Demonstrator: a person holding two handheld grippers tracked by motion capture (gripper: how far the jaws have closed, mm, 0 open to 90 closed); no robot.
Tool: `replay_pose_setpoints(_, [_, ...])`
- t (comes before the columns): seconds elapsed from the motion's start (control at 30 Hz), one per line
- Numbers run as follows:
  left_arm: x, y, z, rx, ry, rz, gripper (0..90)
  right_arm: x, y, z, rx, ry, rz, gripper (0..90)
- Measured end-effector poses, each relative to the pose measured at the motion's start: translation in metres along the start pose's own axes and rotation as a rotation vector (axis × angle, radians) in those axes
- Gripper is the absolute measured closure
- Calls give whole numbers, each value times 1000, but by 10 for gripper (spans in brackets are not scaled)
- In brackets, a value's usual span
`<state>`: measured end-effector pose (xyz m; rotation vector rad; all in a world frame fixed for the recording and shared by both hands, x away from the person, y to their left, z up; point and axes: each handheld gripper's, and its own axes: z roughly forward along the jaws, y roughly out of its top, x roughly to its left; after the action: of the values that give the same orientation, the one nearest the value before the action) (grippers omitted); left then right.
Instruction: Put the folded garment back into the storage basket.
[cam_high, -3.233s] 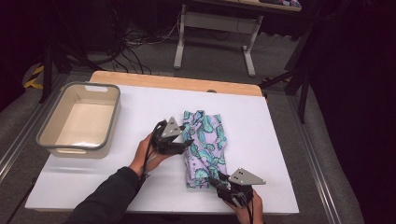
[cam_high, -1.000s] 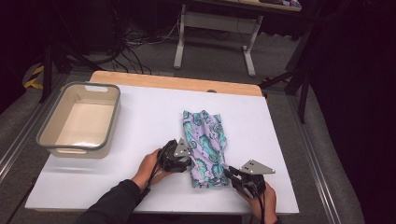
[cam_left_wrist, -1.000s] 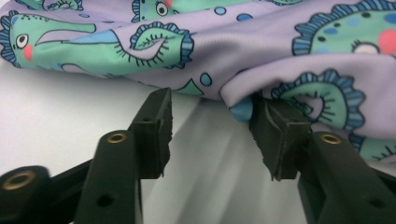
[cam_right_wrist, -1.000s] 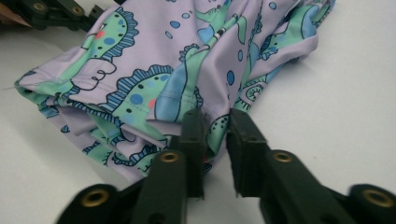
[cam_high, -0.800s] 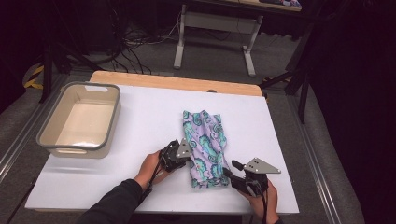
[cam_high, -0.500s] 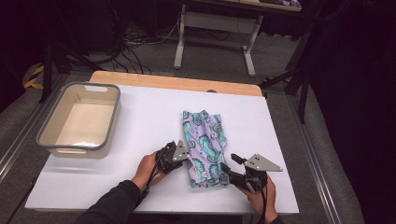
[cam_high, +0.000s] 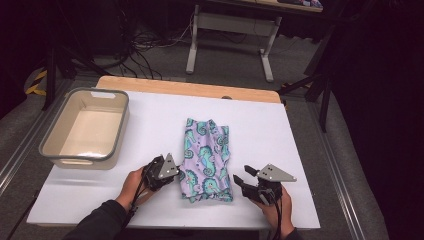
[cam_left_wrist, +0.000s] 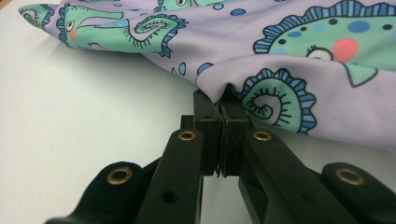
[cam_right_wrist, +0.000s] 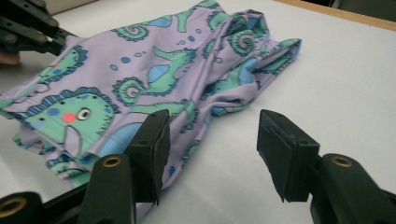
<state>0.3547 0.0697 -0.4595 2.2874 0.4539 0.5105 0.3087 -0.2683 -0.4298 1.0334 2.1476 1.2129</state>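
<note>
A lilac cloth (cam_high: 207, 160) printed with teal seahorses lies folded on the white table (cam_high: 150, 115). My left gripper (cam_high: 177, 175) is at its left edge. In the left gripper view the left gripper (cam_left_wrist: 219, 100) is shut on a pinched fold of the cloth (cam_left_wrist: 303, 56). My right gripper (cam_high: 241, 176) stands open just right of the cloth's near right corner. Its jaws have just been opening. In the right gripper view the right gripper (cam_right_wrist: 212, 135) has the cloth's (cam_right_wrist: 140, 70) edge by one jaw and mostly bare table between them. The left gripper (cam_right_wrist: 32, 28) shows beyond.
A grey plastic bin (cam_high: 50, 150) stands at the table's left. A wooden strip (cam_high: 190, 87) runs along the far edge. Desk legs and cables lie on the floor behind.
My left gripper has shut on the cloth's left edge and drawn leftward. The right gripper's jaws have spread wider, and that hand has barely moved.
</note>
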Motion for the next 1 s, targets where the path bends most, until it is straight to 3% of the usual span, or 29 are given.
replay_pose_setpoints(0.07, [0,-6,-8,-8,4,-9,885,0,0,1,-1,6,1,445])
replay_pose_setpoints(0.33, [-2,-13,-13,-11,-5,-28,869,1,6,7,-5,12,-15,441])
replay_pose_setpoints(0.43, [-2,-13,-16,-24,-2,-40,802,-2,13,12,-22,8,-24,436])
replay_pose_setpoints(0.5, [-2,-12,-22,-54,12,-60,685,-5,22,21,-30,8,-30,434])
replay_pose_setpoints(0.6, [-3,-11,-30,-91,-5,-70,643,-8,30,31,-28,3,-37,435])
replay_pose_setpoints(0.63, [-6,-9,-34,-115,-10,-80,602,-10,39,42,-22,26,-50,431])
replay_pose_setpoints(0.67, [-13,-6,-39,-143,-31,-69,595,-10,42,46,-19,20,-65,429])
replay_pose_setpoints(0.73, [-20,-2,-43,-153,-41,-45,575,-10,47,53,-13,17,-84,429])
replay_pose_setpoints(0.77, [-28,2,-45,-167,-52,-29,519,-11,57,67,-12,22,-104,431])
replay_pose_setpoints(0.83, [-33,5,-47,-173,-64,-14,508,-12,60,72,-11,18,-107,433])
replay_pose_setpoints(0.87, [-38,7,-47,-181,-74,-11,484,-15,70,86,3,39,-83,426])
replay_pose_setpoints(0.93, [-46,9,-45,-189,-111,-5,484,-16,73,90,6,38,-80,424])
replay_pose_setpoints(0.97, [-55,10,-41,-176,-134,18,461,-18,82,104,30,50,-73,411])
replay_pose_setpoints(1.0, [-55,10,-41,-176,-134,18,455,-18,82,104,30,50,-73,411])
